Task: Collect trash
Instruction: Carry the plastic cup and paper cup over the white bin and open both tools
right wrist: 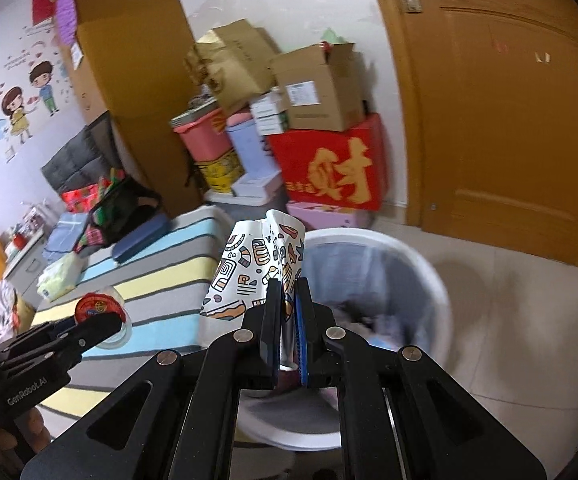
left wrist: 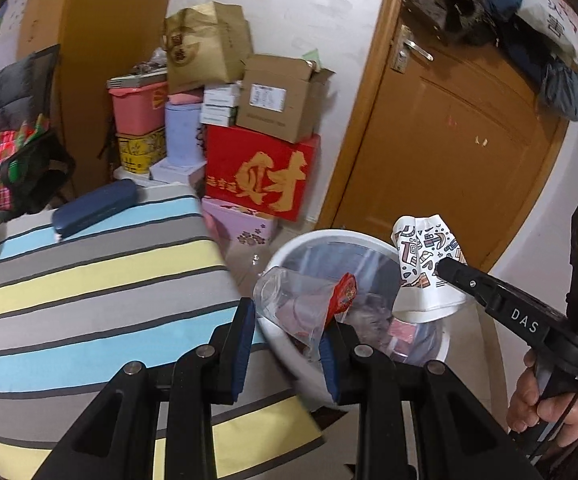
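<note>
1. From the left wrist, we see our left gripper (left wrist: 289,332) squeezing a clear plastic cup with a red foil lid (left wrist: 301,300). We hold it over the round white trash bin with a clear liner (left wrist: 329,240), so it can drop in.
2. From the right wrist, our right gripper (right wrist: 287,304) pinches a crumpled white paper cup with colourful doodles (right wrist: 249,268) tight. It hangs by the bin's near rim, beside the striped bed cover (right wrist: 161,280).
</note>
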Demonstrator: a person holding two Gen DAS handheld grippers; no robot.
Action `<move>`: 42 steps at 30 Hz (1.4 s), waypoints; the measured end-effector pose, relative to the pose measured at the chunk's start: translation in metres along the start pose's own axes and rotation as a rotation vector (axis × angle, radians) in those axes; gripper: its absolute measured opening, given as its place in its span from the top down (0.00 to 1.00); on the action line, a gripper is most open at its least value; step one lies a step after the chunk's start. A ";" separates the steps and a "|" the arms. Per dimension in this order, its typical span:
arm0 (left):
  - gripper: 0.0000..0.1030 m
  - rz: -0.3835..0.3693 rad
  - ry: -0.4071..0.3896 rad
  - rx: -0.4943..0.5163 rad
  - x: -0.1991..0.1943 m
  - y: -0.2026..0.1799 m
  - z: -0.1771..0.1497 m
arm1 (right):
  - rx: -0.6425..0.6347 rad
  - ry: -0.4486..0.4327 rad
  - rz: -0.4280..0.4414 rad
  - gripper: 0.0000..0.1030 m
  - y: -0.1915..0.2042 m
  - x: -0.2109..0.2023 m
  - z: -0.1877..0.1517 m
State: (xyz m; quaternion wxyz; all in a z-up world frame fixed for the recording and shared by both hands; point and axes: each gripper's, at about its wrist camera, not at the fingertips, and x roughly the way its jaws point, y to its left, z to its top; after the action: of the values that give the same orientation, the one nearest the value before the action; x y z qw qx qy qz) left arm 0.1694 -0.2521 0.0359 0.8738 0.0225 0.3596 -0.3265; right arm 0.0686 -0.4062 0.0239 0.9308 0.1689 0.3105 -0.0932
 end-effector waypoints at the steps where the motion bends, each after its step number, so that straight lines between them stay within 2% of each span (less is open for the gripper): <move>1: 0.70 -0.003 0.002 0.006 0.004 -0.005 0.001 | 0.004 0.000 -0.011 0.94 -0.003 0.000 0.000; 10: 0.70 -0.047 0.061 0.032 0.039 -0.041 -0.002 | 0.033 0.050 -0.086 0.93 -0.041 0.008 -0.001; 18: 0.69 -0.049 0.086 0.014 0.059 -0.047 -0.002 | 0.026 0.079 -0.109 0.92 -0.051 0.020 0.001; 22: 0.48 -0.054 0.103 0.006 0.064 -0.048 -0.003 | 0.003 0.088 -0.131 0.89 -0.049 0.024 0.000; 23: 0.48 -0.049 0.104 0.003 0.064 -0.047 -0.004 | -0.001 0.089 -0.137 0.86 -0.049 0.023 -0.001; 25: 0.48 -0.056 0.105 0.002 0.064 -0.047 -0.006 | -0.008 0.076 -0.139 0.71 -0.050 0.021 -0.001; 26: 0.48 -0.051 0.107 0.000 0.064 -0.047 -0.006 | -0.010 0.071 -0.138 0.69 -0.050 0.018 -0.002; 37: 0.47 -0.022 0.060 0.004 0.038 -0.045 -0.014 | -0.015 0.017 -0.112 0.68 -0.038 -0.003 -0.007; 42: 0.47 0.044 0.017 0.014 0.017 -0.043 -0.020 | -0.022 -0.022 -0.103 0.68 -0.028 -0.019 -0.012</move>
State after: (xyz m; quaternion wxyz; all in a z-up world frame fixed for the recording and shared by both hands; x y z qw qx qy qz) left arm 0.1407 -0.2893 0.0187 0.8775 0.0394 0.3640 -0.3096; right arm 0.0397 -0.4265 0.0194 0.9299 0.1415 0.3096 -0.1394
